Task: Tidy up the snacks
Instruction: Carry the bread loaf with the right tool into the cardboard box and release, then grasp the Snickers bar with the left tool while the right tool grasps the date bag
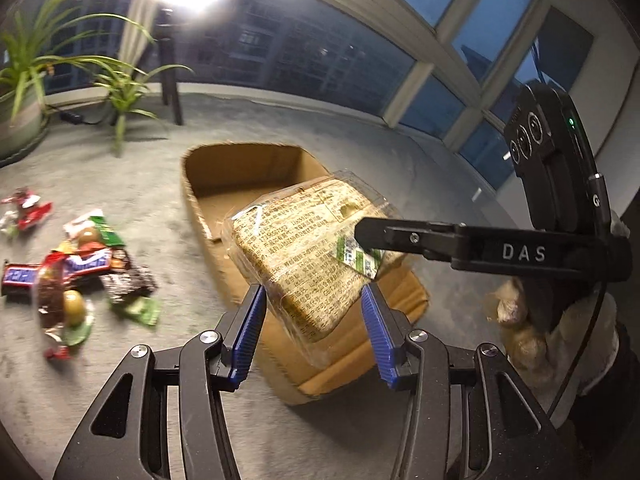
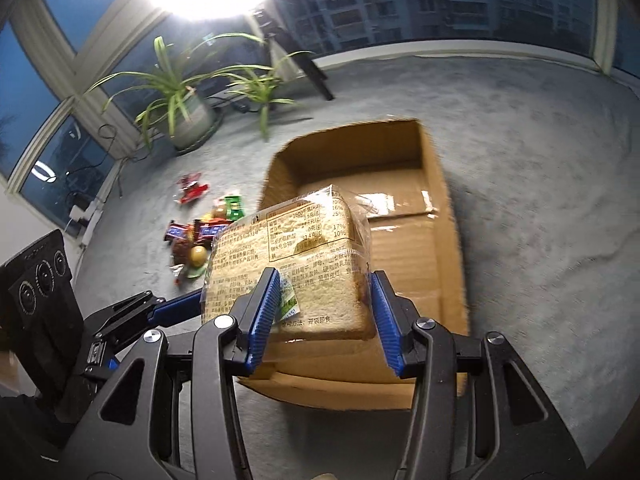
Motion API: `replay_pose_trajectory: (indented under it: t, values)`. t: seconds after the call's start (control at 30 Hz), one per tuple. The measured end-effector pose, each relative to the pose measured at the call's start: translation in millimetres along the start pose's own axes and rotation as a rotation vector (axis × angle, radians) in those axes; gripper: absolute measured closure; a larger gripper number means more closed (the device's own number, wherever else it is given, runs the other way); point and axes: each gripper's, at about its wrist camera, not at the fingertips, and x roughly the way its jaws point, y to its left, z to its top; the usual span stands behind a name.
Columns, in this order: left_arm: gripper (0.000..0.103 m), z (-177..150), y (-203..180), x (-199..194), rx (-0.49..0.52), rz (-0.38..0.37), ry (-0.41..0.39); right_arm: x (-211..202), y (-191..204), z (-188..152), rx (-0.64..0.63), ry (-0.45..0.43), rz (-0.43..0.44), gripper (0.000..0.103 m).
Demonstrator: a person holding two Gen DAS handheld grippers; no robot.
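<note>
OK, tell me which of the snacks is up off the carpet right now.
The bagged sliced bread: both grippers clamp it above the cardboard box, while the candy bars and wrapped sweets all lie on the carpet beside the box.

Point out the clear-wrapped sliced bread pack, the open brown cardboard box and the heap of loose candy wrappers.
Clear-wrapped sliced bread pack [image 2: 288,264]: right wrist view, printed front face.
Open brown cardboard box [image 2: 408,240]: right wrist view, bare inner floor.
Heap of loose candy wrappers [image 1: 76,268]: left wrist view, the blue bar.
</note>
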Motion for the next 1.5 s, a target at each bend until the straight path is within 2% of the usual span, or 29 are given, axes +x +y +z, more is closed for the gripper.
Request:
replay_pose_trajectory:
  t: [0.3, 0.43, 0.67, 1.03, 1.1, 1.17, 1.33, 1.5]
  values:
    - [0.056, -5, -17, 7, 0.073, -0.01, 0.029, -2, -19, -5, 0.04, -0.003, -0.057, 0.054]
    - [0.056, -4, -19, 3, 0.087, -0.016, 0.022, -5, -12, -4, 0.029, -0.018, -0.087, 0.054]
    - [0.056, -3, -7, -13, 0.088, -0.002, 0.001, -10, 4, -4, 0.032, -0.042, -0.083, 0.054]
    - [0.056, -7, 49, -55, 0.042, 0.084, -0.026, -2, 71, -5, -0.041, -0.057, -0.026, 0.052]
    - [0.056, -8, 64, -65, 0.023, 0.107, -0.032, 2, 85, -6, -0.062, -0.063, -0.013, 0.038]
    - [0.056, -9, 79, -73, 0.005, 0.128, -0.038, 5, 103, -8, -0.099, -0.074, -0.007, 0.035]
    - [0.056, -8, 120, -89, -0.036, 0.175, -0.048, 23, 147, -15, -0.205, -0.062, -0.004, 0.035]
    - [0.056, -7, 155, -94, -0.028, 0.219, -0.02, 51, 168, -20, -0.187, -0.012, 0.038, 0.035]
